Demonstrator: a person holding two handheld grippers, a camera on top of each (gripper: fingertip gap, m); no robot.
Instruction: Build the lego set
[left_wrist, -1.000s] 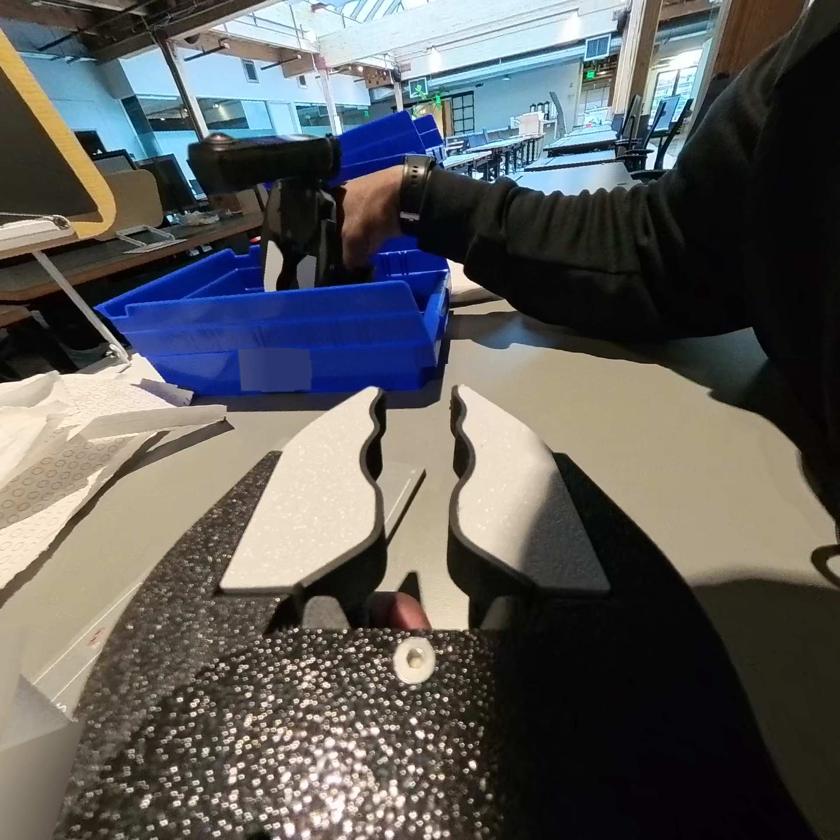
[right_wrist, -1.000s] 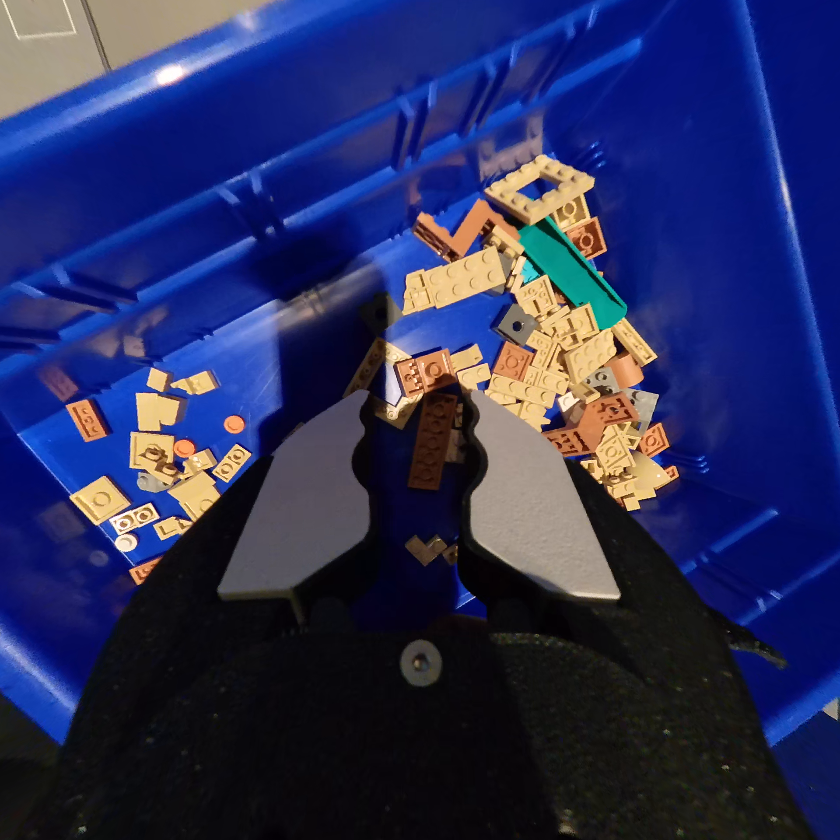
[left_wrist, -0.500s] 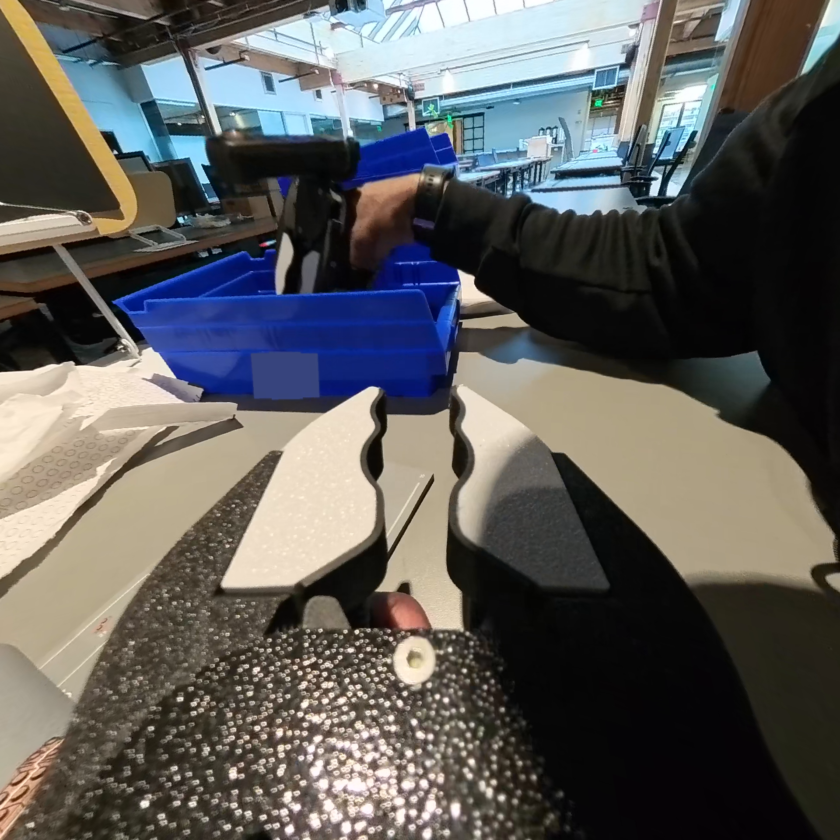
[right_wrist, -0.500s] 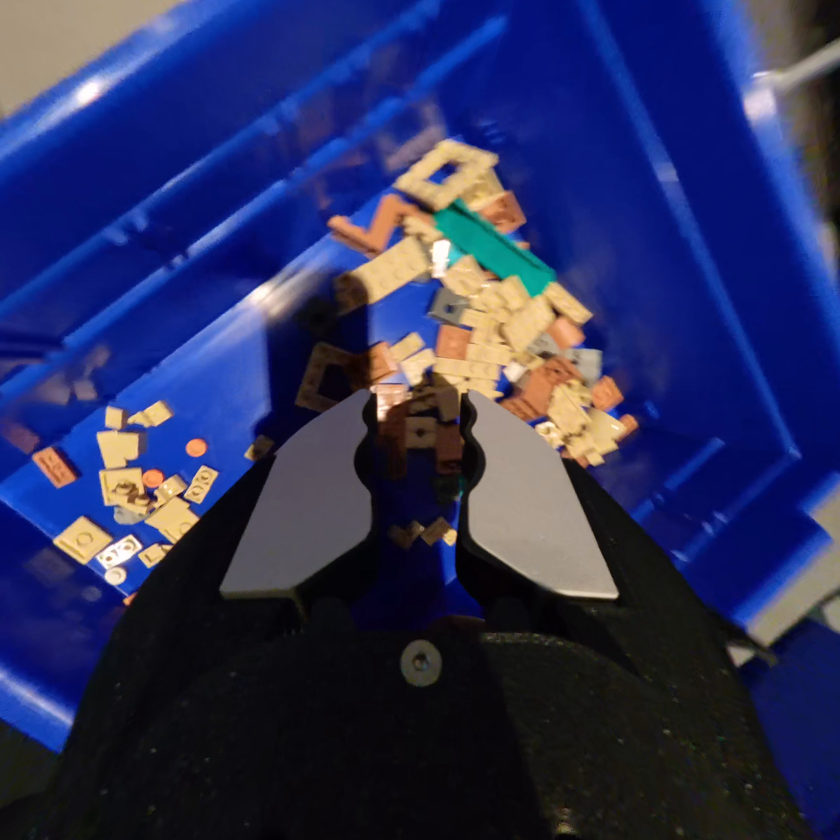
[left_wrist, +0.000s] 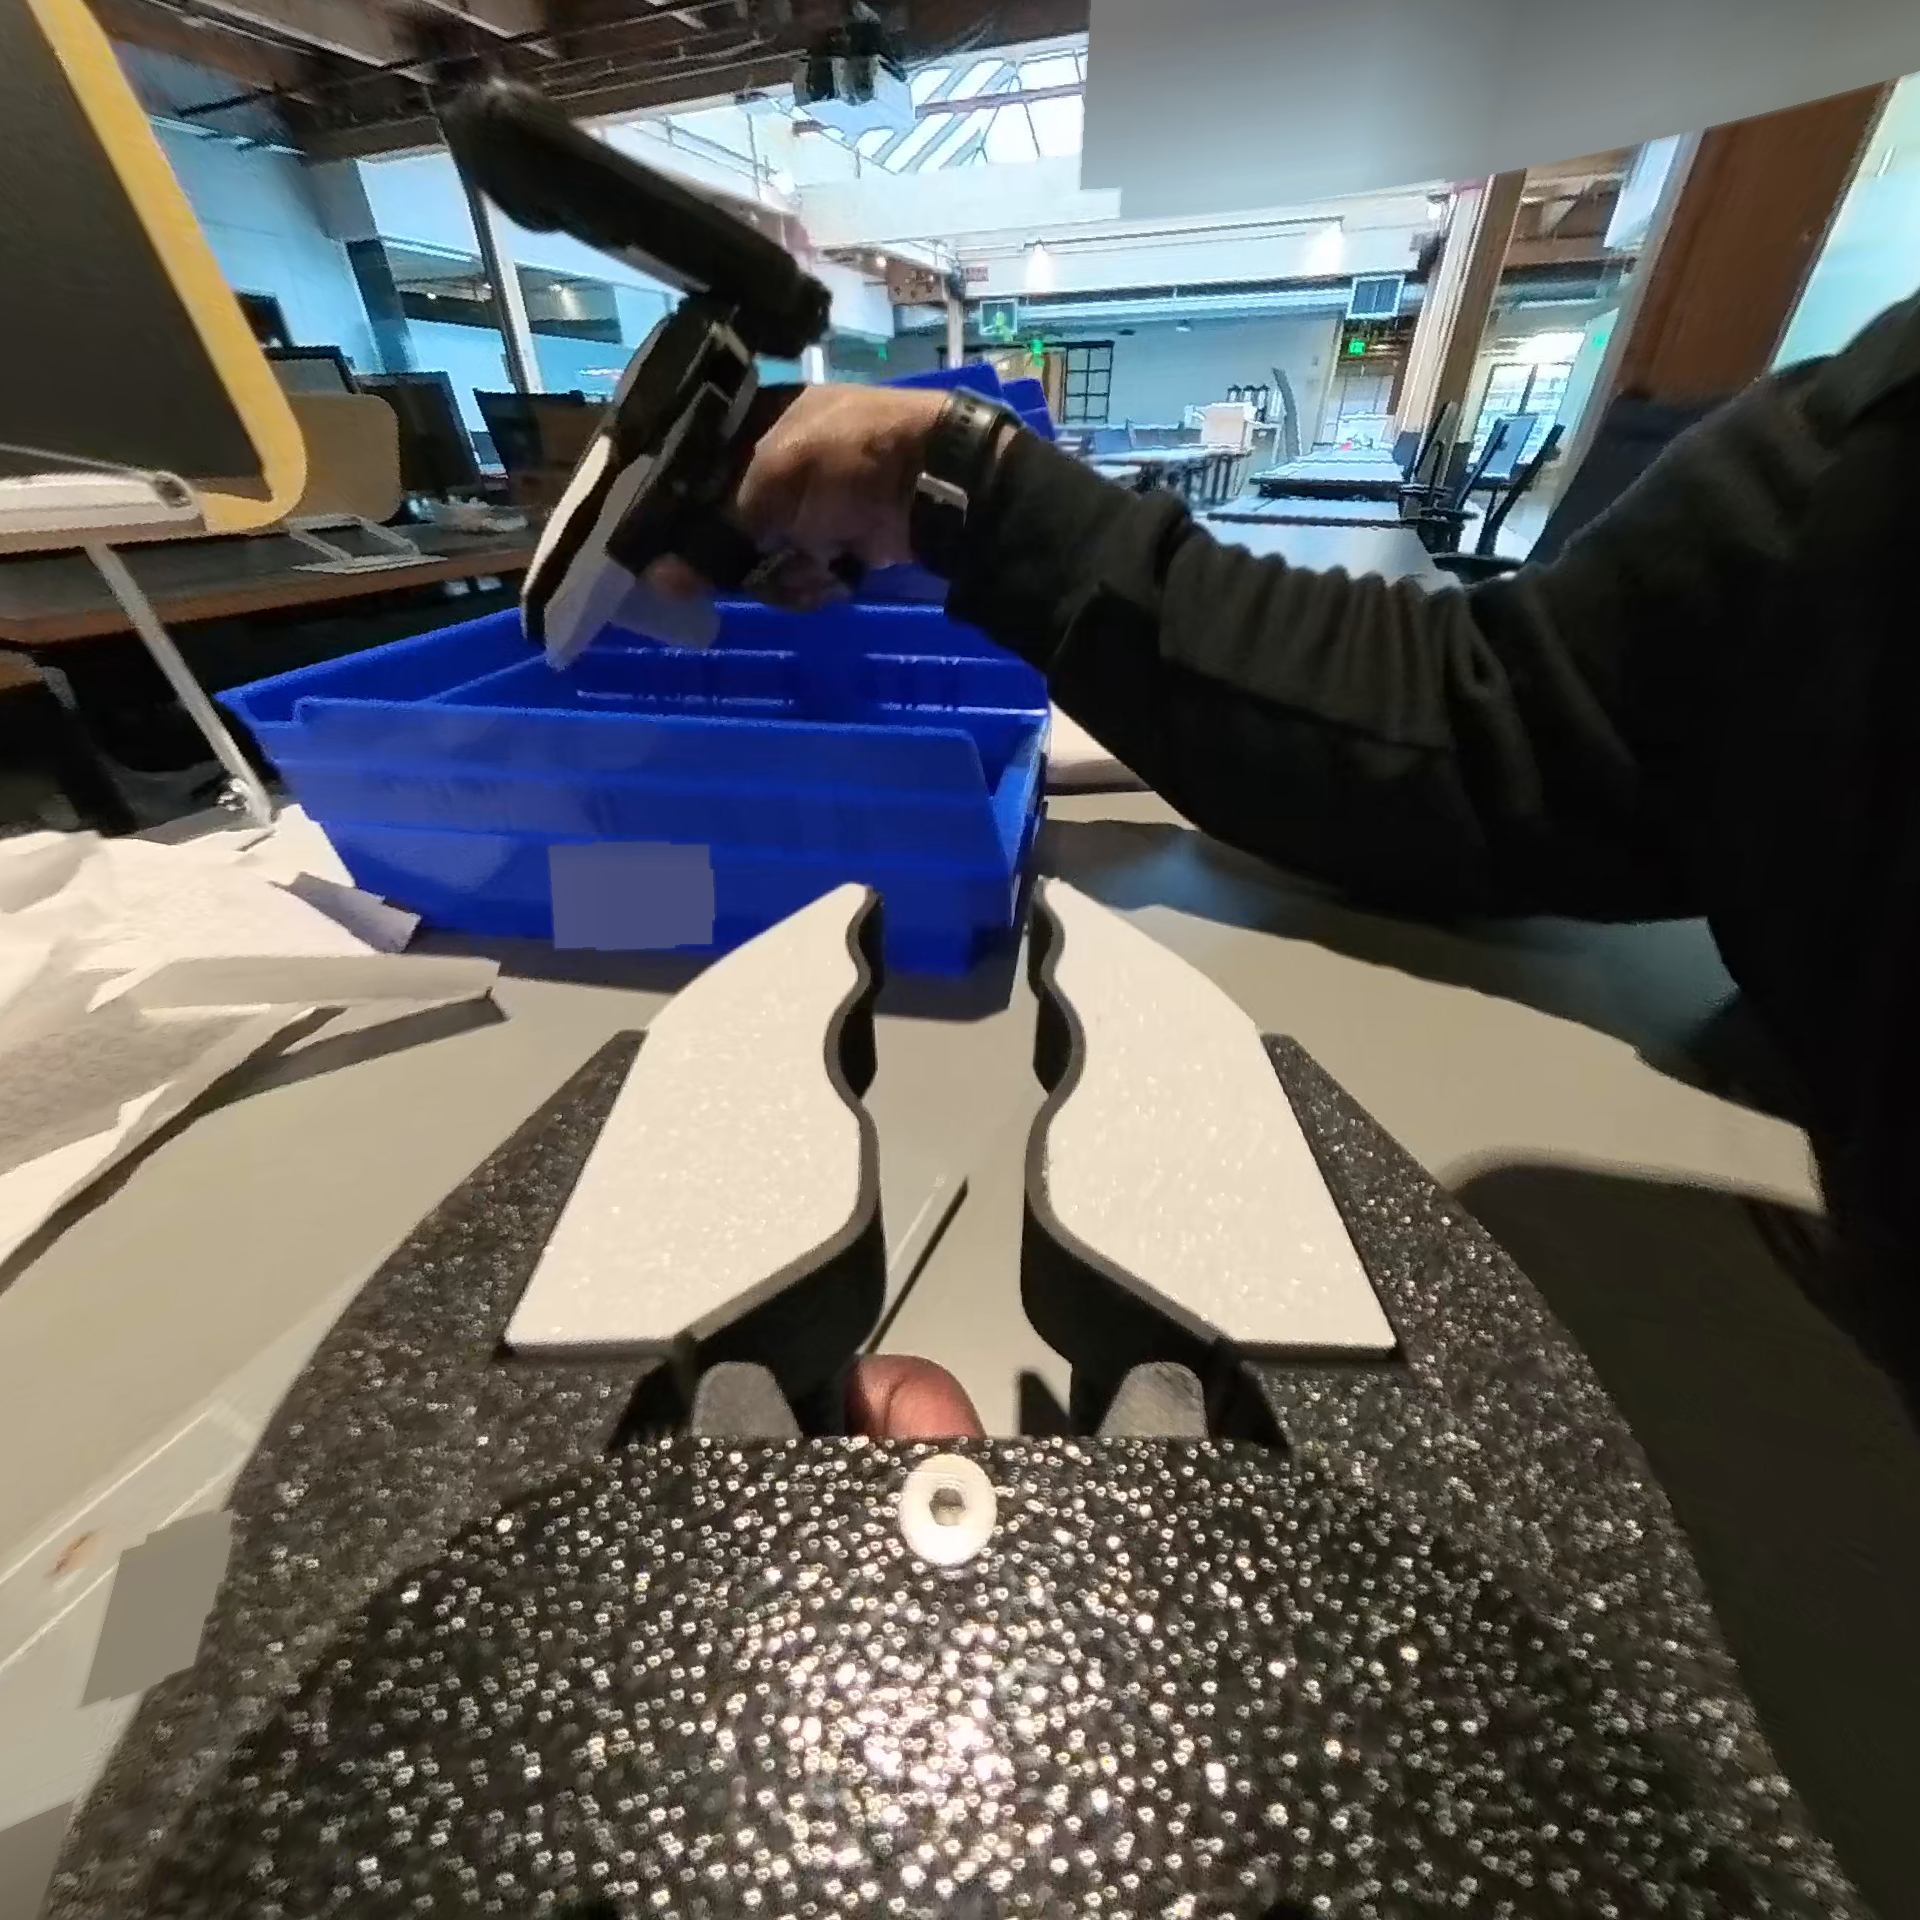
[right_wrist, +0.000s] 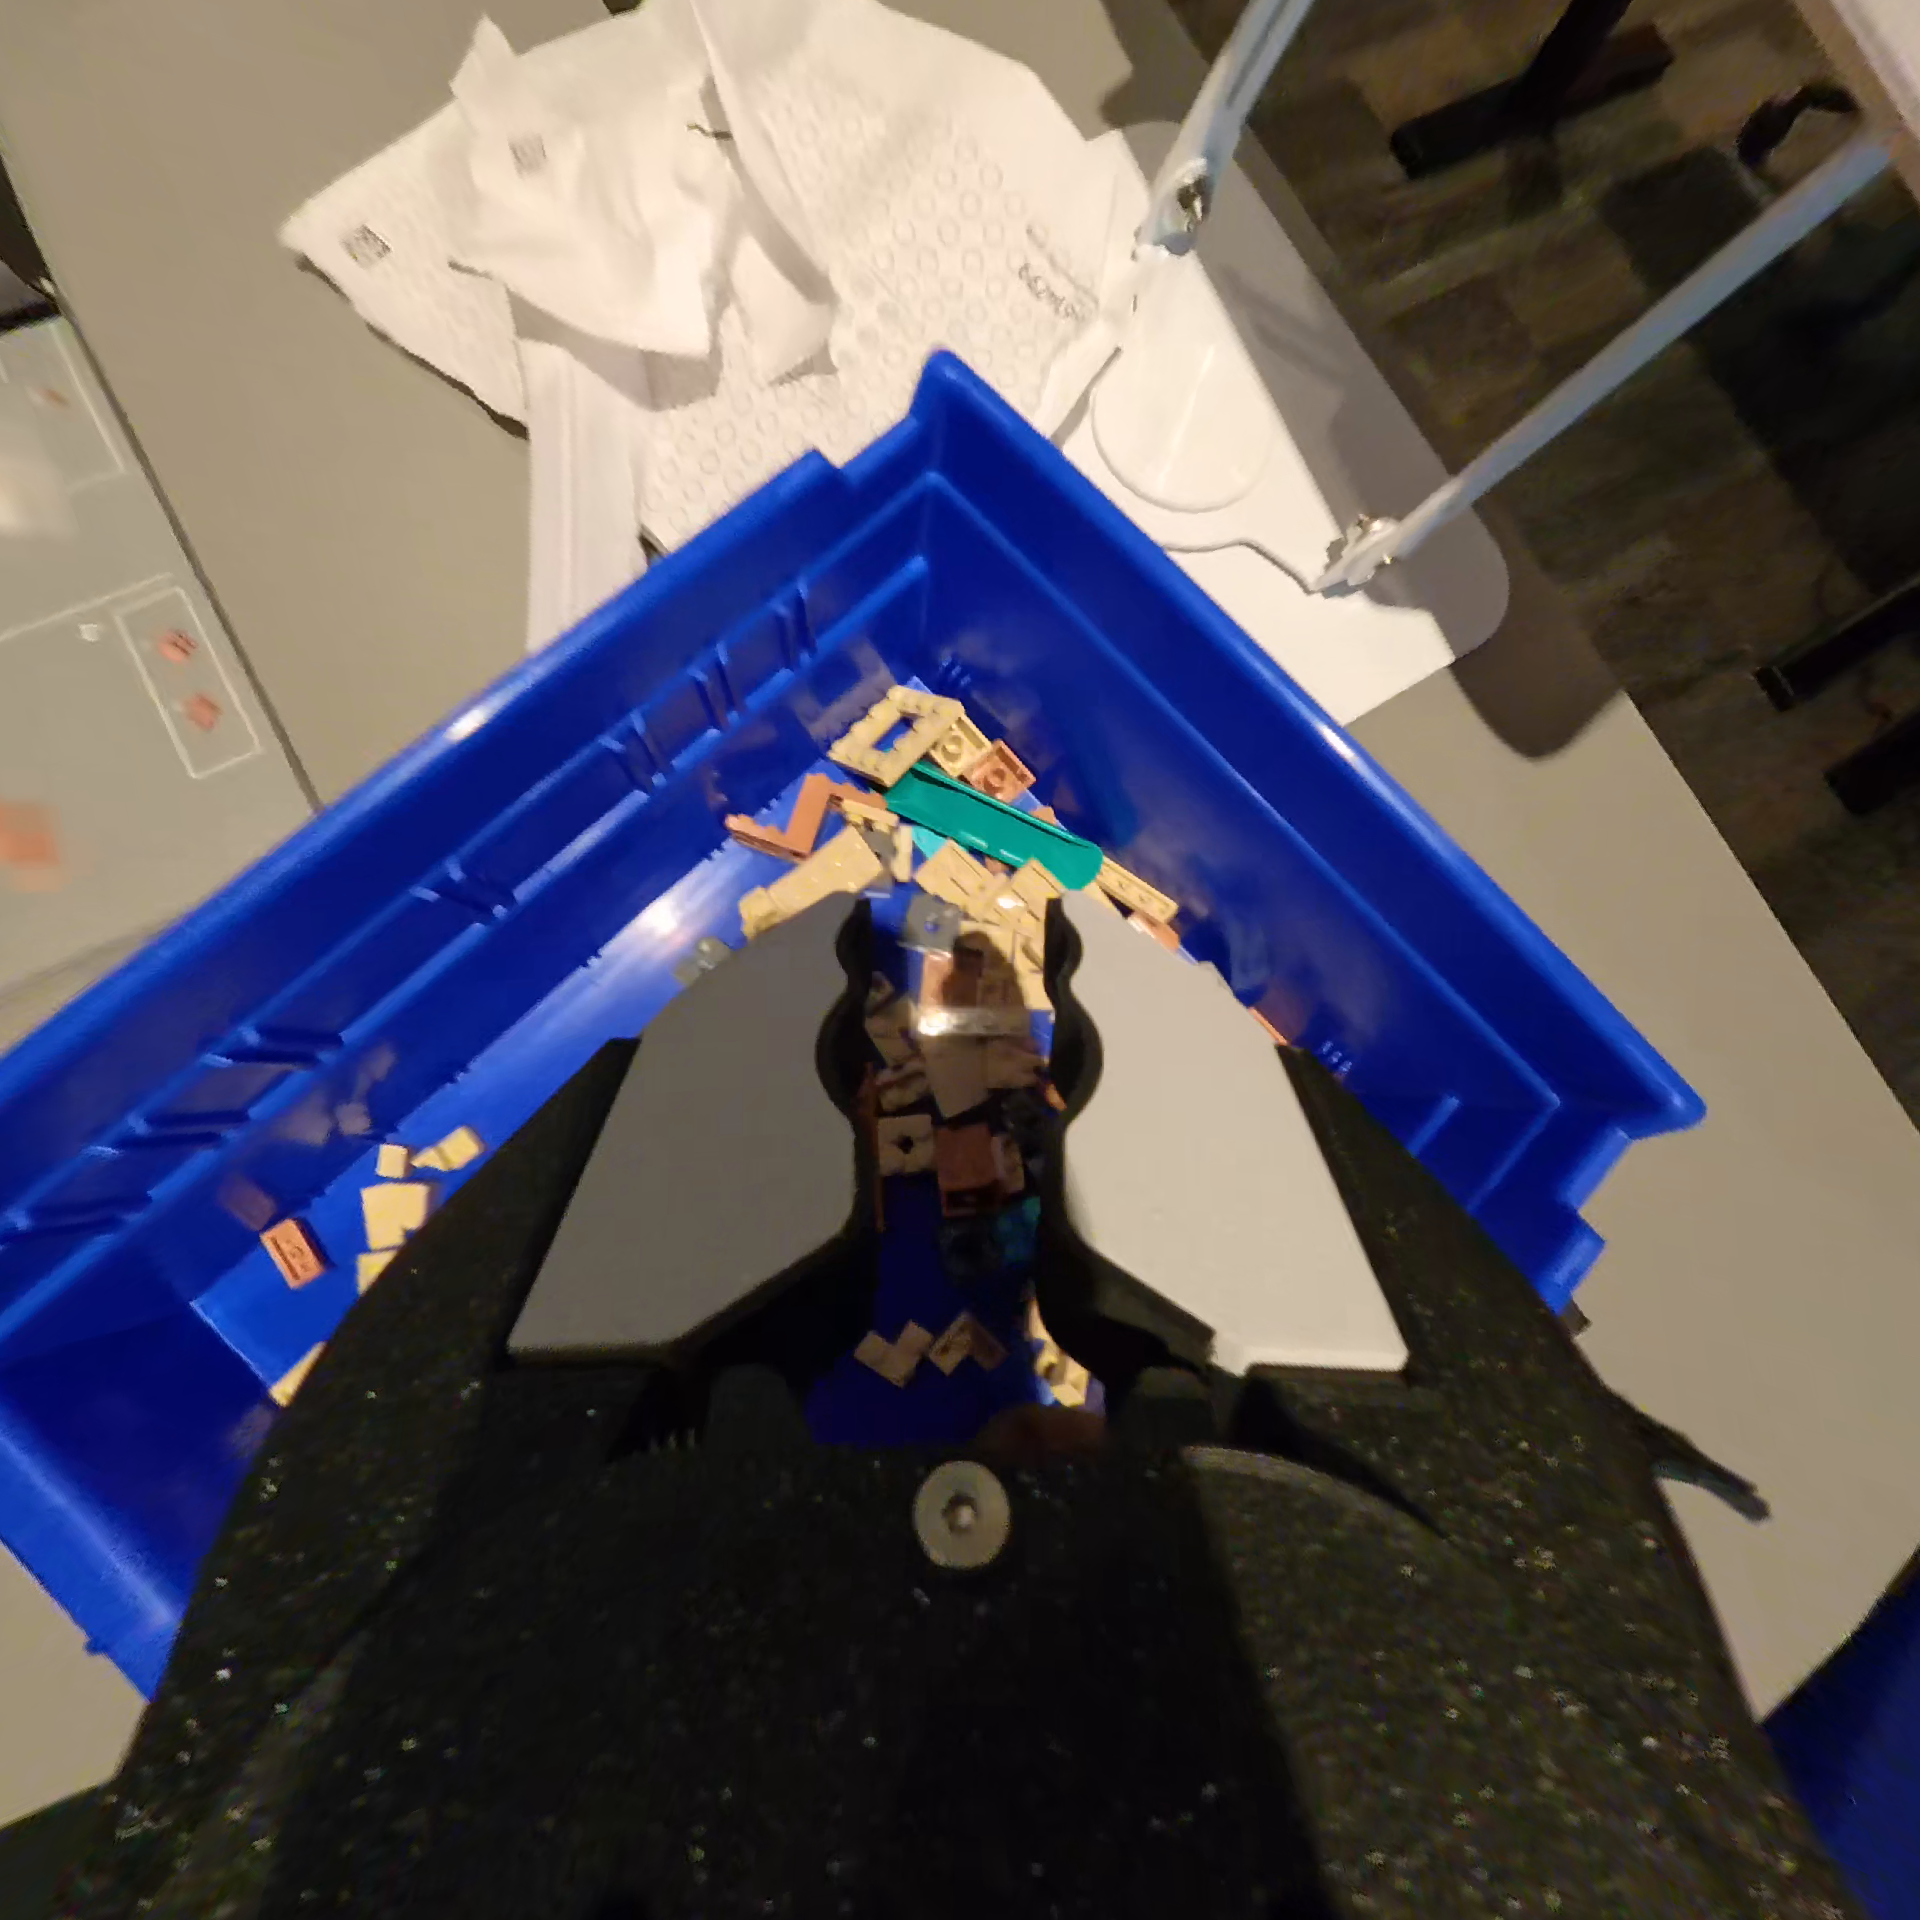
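Note:
My right gripper (right_wrist: 956, 935) hangs above the blue bin (right_wrist: 1226, 727), over a heap of tan, brown and grey lego pieces (right_wrist: 987, 883) with a teal piece (right_wrist: 987, 831). A small glossy clear piece (right_wrist: 968, 1023) sits between its jaws, which stand narrow on it. In the left wrist view the right gripper (left_wrist: 582, 623) is tilted just above the bin (left_wrist: 644, 810), held by a hand. My left gripper (left_wrist: 951, 935) is open and empty, low over the grey table (left_wrist: 1299, 987) in front of the bin.
Crumpled white paper bags (right_wrist: 790, 260) lie left of the bin (left_wrist: 125, 966). A white lamp base (right_wrist: 1195, 447) stands behind them. A grey instruction sheet (right_wrist: 94, 644) lies on the table. A dark sleeve (left_wrist: 1455, 707) reaches across from the right. A second group of pieces (right_wrist: 384, 1205) lies in the bin. The grippers' ends are close to 30 cm from one another.
My right gripper has risen from deep inside the bin to above its rim and tilted. Its jaws have narrowed a little. My left gripper has stayed nearly still.

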